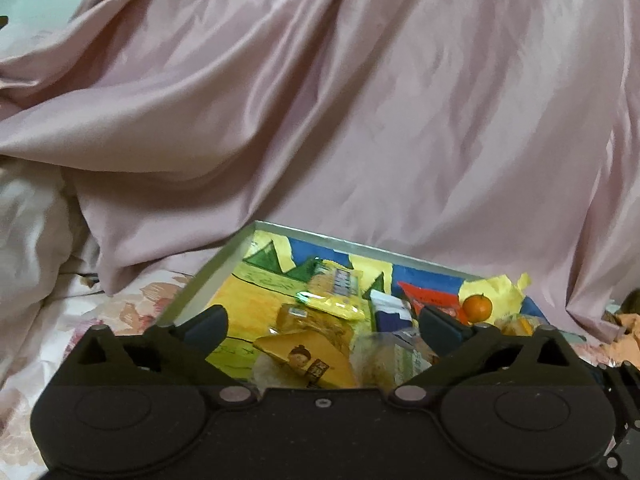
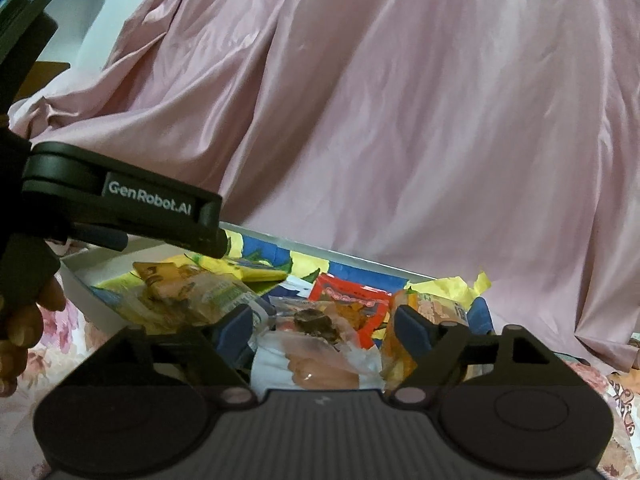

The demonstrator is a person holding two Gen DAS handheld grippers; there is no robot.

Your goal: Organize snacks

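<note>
We have both grippers poised low over the near edge of the tray (image 1: pixel 208 276), a shallow metal-rimmed tray with a bright painted floor of yellow, blue and green, lying on a flowered bed sheet (image 1: pixel 36 320) in front of a heap of glossy pink bedding (image 1: pixel 360 100). The snacks sit piled inside it.

Our left gripper (image 1: pixel 324 326) has its fingers spread wide with nothing between the pads. Straight ahead and just below them lies a tan cardboard-looking packet (image 1: pixel 304 354) with a small face printed on it, its long axis running slantwise from near left to far right. Beyond it lies a crinkly yellow foil pack (image 1: pixel 336 294), and off to the right a round orange fruit (image 1: pixel 477 307), smooth and likely to roll.

Our right gripper (image 2: pixel 324 326) is also open, less widely, and holds nothing. Directly between and under its fingers sits a soft clear wrapper (image 2: pixel 316 344) with a dark lump showing inside; whether the pads brush it we cannot tell. A flat red packet (image 2: pixel 348 296) lies just beyond, and a clear bag of orange pieces (image 2: pixel 424 308) is beside the right finger.

We judge the right gripper nearer to a pick: its wrapper lies dead centre, limp and slippery, so a close there would crumple film first.
</note>
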